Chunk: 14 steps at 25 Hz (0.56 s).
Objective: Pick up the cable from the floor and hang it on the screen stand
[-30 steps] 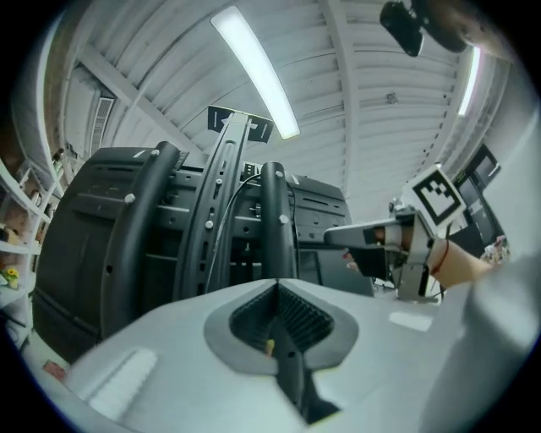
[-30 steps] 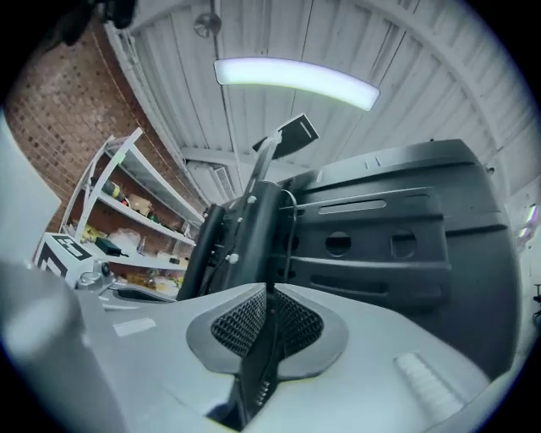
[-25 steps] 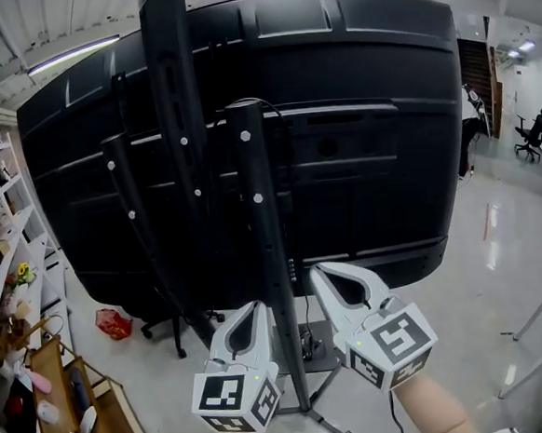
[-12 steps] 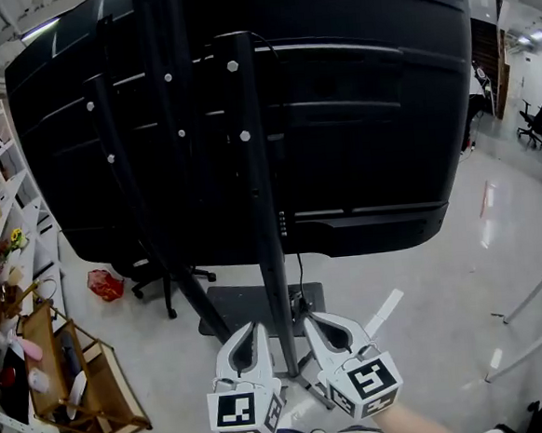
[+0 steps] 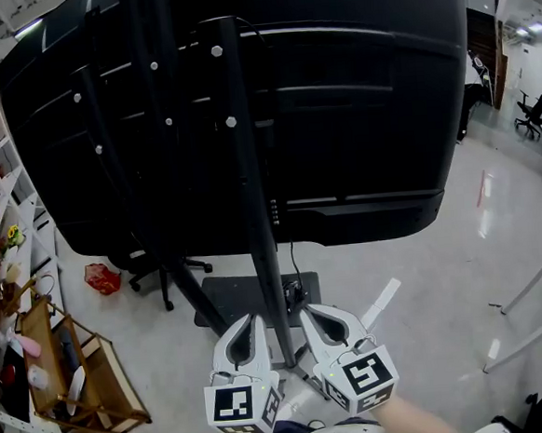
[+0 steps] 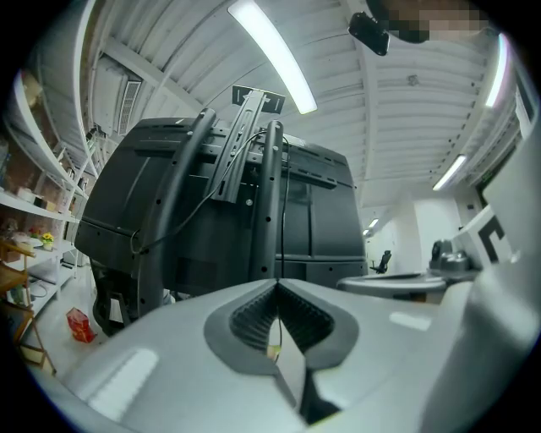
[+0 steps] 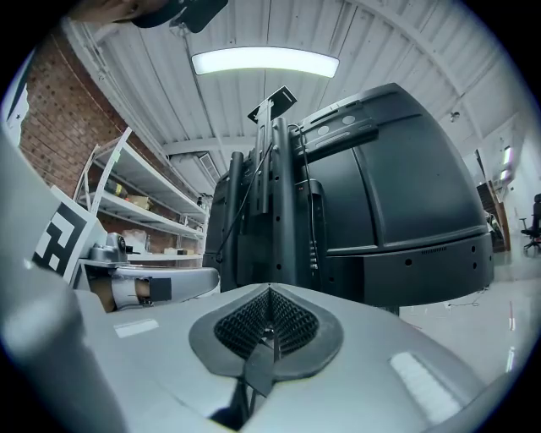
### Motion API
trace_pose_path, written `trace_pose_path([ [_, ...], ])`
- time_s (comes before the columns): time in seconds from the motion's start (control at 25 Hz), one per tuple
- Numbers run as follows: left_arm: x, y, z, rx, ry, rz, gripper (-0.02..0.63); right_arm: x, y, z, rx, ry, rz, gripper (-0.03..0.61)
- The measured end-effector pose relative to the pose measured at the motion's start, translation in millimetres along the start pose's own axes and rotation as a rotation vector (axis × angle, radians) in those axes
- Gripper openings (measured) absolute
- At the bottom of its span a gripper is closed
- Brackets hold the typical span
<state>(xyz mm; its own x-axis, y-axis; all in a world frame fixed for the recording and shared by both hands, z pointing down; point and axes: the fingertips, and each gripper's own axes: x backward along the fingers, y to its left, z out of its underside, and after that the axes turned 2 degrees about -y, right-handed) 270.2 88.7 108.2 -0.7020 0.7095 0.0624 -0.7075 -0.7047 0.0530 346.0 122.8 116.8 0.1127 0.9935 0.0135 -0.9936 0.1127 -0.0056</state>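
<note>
A big black screen (image 5: 356,111) is seen from behind on its black screen stand (image 5: 252,212). A thin black cable (image 5: 294,267) drops from the screen's lower edge to the stand's base plate (image 5: 230,293). In the left gripper view a cable (image 6: 194,207) drapes across the stand's rails. My left gripper (image 5: 245,321) and right gripper (image 5: 312,310) hover side by side low in front of the pole, over the base. Both are shut, and nothing shows between the jaws in the left gripper (image 6: 276,284) view or the right gripper (image 7: 269,290) view.
Shelves (image 5: 0,270) and a wooden crate (image 5: 79,385) with small items line the left. A red bag (image 5: 101,278) and an office chair base (image 5: 168,270) lie under the screen. A white strip (image 5: 381,302) lies on the floor, and table legs (image 5: 530,303) stand at right.
Both grippers have come down and closer together, from the screen's lower edge to just above the stand's base. The head view has tilted down. Both jaws stay shut.
</note>
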Motion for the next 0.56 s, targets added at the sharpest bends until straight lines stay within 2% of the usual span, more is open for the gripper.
trace_pose_path([
  [0.56, 0.0, -2.0, -2.8, -0.004, -0.003, 0.002, 0.008, -1.9, 7.0, -2.7, 0.006, -0.011, -0.025, -0.002],
])
